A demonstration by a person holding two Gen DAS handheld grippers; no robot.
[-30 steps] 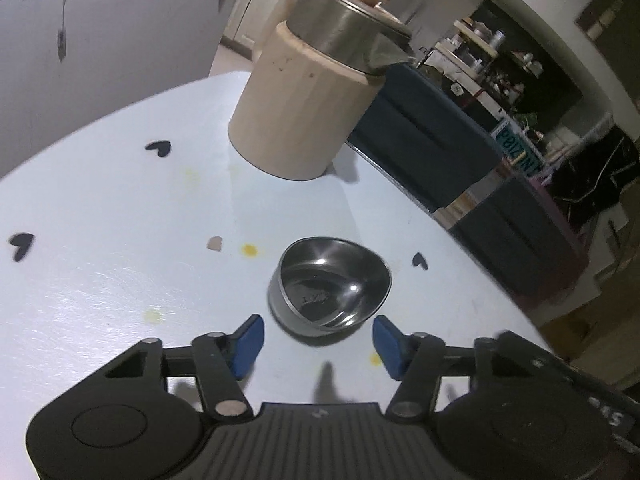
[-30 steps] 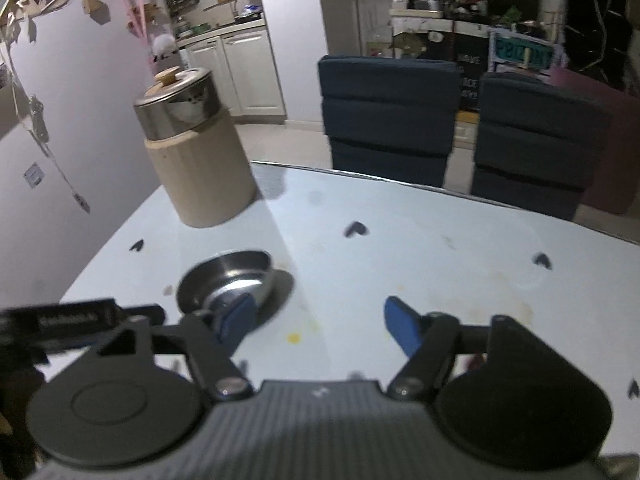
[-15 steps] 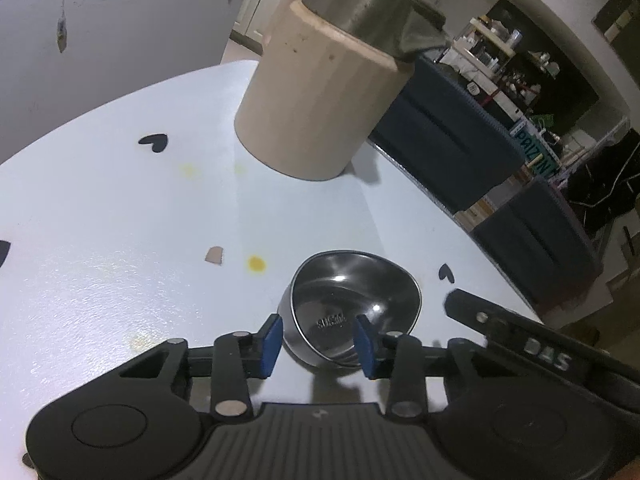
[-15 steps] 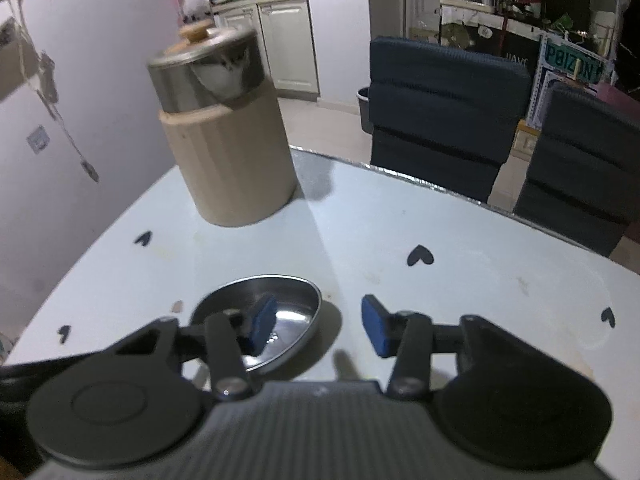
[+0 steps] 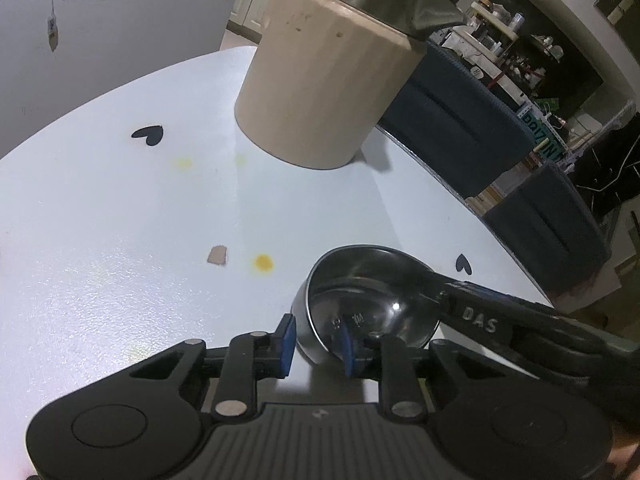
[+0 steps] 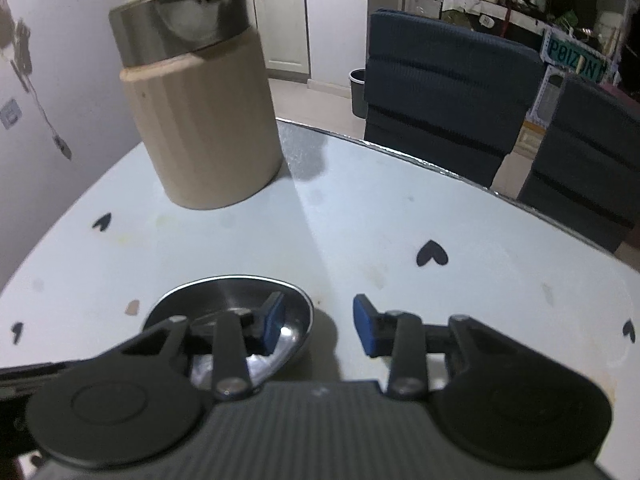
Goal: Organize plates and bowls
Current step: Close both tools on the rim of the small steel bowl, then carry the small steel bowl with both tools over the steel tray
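A small steel bowl (image 5: 372,296) sits on the white table (image 5: 120,220). My left gripper (image 5: 316,340) is shut on the bowl's near rim, one blue pad outside and one inside. In the right wrist view the same steel bowl (image 6: 224,300) lies low at the left. My right gripper (image 6: 318,322) is open and straddles the bowl's right rim, its left finger inside the bowl and its right finger on the table side. The right gripper's arm also shows in the left wrist view (image 5: 500,320), reaching over the bowl's far edge.
A tall beige canister with a steel lid (image 6: 200,112) stands at the back of the table. Two dark blue chairs (image 6: 448,96) stand behind the far table edge. Black heart stickers (image 6: 431,256) and yellow stains (image 5: 263,262) mark the tabletop.
My left gripper moved forward and closed on the bowl's near rim. My right gripper came in toward the bowl, narrowed, and now straddles its right rim.
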